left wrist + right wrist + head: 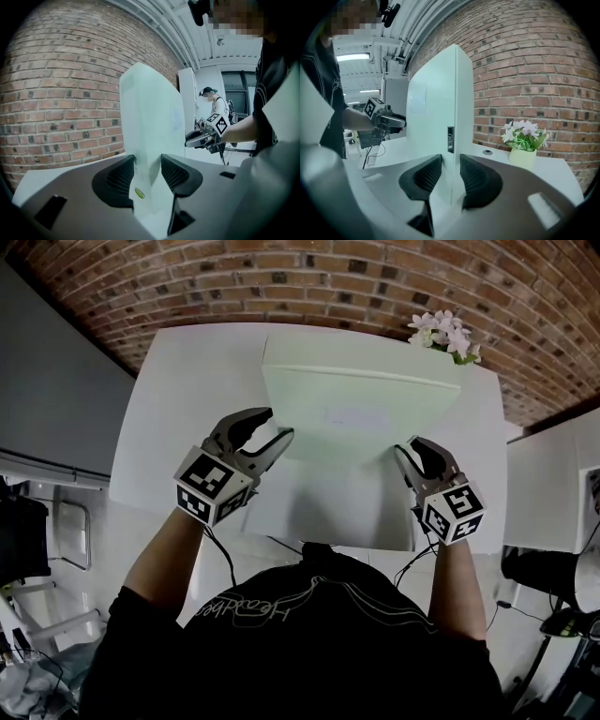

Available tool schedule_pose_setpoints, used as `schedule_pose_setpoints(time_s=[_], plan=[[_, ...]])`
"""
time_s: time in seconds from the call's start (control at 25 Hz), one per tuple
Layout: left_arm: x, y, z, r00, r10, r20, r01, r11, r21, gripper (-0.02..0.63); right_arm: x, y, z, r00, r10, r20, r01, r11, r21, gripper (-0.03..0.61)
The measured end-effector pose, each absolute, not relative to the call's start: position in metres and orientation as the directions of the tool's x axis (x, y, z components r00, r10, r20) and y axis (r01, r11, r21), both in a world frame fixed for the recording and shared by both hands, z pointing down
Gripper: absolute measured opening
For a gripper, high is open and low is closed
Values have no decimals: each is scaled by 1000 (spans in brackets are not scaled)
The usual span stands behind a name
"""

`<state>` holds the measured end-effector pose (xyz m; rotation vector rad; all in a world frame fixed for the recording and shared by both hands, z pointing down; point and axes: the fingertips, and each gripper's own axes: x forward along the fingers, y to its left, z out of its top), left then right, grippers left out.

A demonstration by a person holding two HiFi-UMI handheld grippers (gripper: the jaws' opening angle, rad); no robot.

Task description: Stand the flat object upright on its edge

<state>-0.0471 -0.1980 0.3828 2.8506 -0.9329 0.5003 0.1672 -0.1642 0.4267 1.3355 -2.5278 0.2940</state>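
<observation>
Panel (366,418), white and flat, is held near upright on the surface (178,409) at 12 o'clock; its left edge is pinched by the left claw (277,425), its right edge by the right claw (406,448), with flowers (448,334) at 1 o'clock.

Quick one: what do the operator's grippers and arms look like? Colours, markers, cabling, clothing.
Left gripper and right gripper: grey bodies, dark curved jaws, ribbed black pads. Each carries a cube of black-and-white square markers. A thin black cable trails from each. Black short-sleeved T-shirt with pale line print.
</observation>
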Motion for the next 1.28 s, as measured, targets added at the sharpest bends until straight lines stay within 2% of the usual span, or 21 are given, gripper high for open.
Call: schedule_pose_setpoints(time_s=[0.48,1.28], plan=[[-39,-191,404,742,-552,380,-562,-822,-97,184,174,-160,454,-493,-785,376,-849,528,-10,123],[-40,-180,423,731,-535,424,-552,-828,-94,179,175,-151,467,-468,-788,399,-864,503,-18,129]])
